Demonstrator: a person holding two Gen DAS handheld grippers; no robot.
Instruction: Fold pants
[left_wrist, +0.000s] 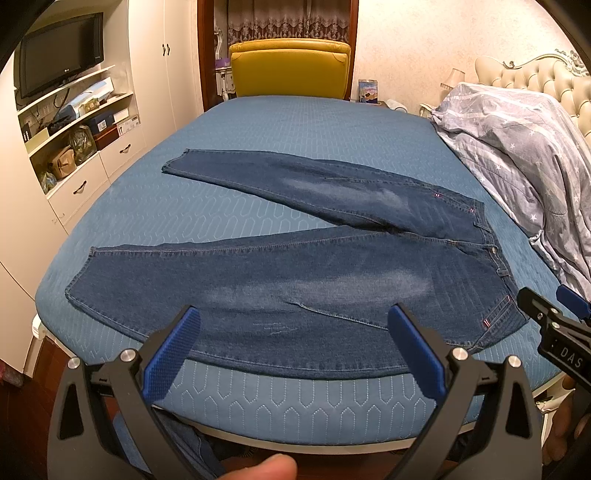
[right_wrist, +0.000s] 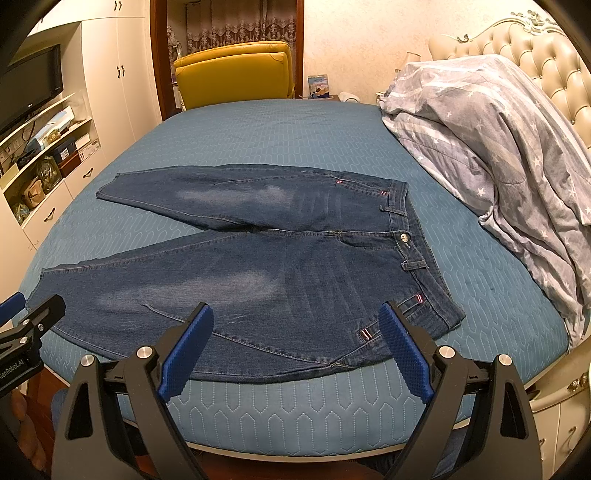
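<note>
A pair of dark blue jeans (left_wrist: 314, 280) lies flat on the blue quilted bed (left_wrist: 295, 125), legs spread in a V toward the left and waistband toward the right. In the right wrist view the jeans (right_wrist: 295, 266) show the waist button and belt loops at the right. My left gripper (left_wrist: 293, 314) hovers open above the near leg at the bed's front edge, with nothing between its blue pads. My right gripper (right_wrist: 297, 312) is likewise open above the near hip and pocket area, holding nothing. Each gripper shows at the edge of the other's view.
A crumpled grey star-patterned duvet (right_wrist: 498, 147) is heaped on the bed's right side against a tufted headboard (right_wrist: 535, 55). A yellow armchair (left_wrist: 290, 68) stands beyond the far edge. White shelves and drawers with a television (left_wrist: 59, 51) line the left wall.
</note>
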